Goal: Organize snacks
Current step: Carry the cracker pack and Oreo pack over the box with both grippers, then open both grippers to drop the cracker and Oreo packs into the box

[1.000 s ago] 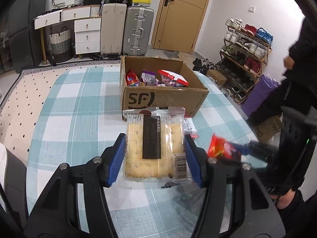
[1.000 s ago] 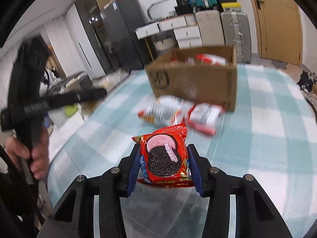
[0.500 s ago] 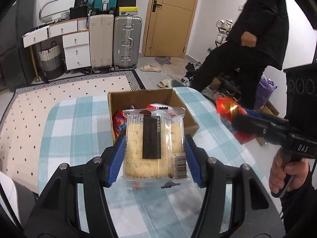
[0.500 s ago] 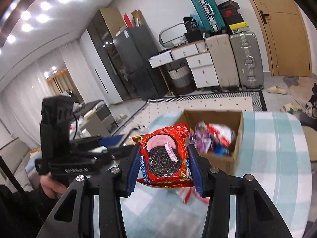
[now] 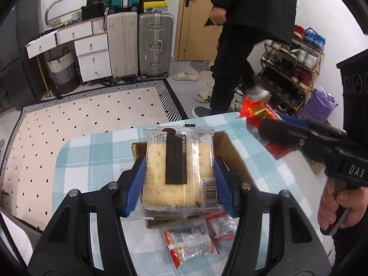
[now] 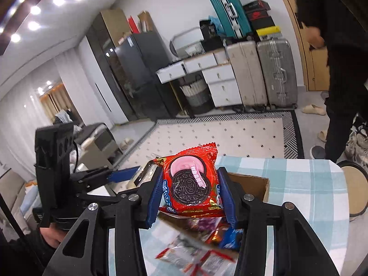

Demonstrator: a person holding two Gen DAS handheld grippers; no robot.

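Observation:
My left gripper (image 5: 180, 184) is shut on a clear pack of pale crackers (image 5: 179, 172) with a dark label, held above the brown cardboard box (image 5: 232, 158) on the checked tablecloth. My right gripper (image 6: 191, 191) is shut on a red Oreo packet (image 6: 192, 184), also over the cardboard box (image 6: 250, 184), whose inside shows several snack packs (image 6: 214, 230). In the left wrist view the right gripper (image 5: 271, 124) comes in from the right with the red packet (image 5: 255, 110). In the right wrist view the left gripper (image 6: 124, 174) shows at the left.
Loose red-and-clear snack packs (image 5: 193, 243) lie on the teal checked tablecloth (image 5: 92, 161) in front of the box. A person in black (image 5: 248, 34) stands beyond the table by a shoe rack (image 5: 294, 69). Suitcases (image 5: 154, 43) and white drawers (image 5: 92, 55) line the far wall.
Both grippers have risen and moved forward with their packs, from in front of the box to above it. The box now looks lower and partly hidden. The person walked left behind the table.

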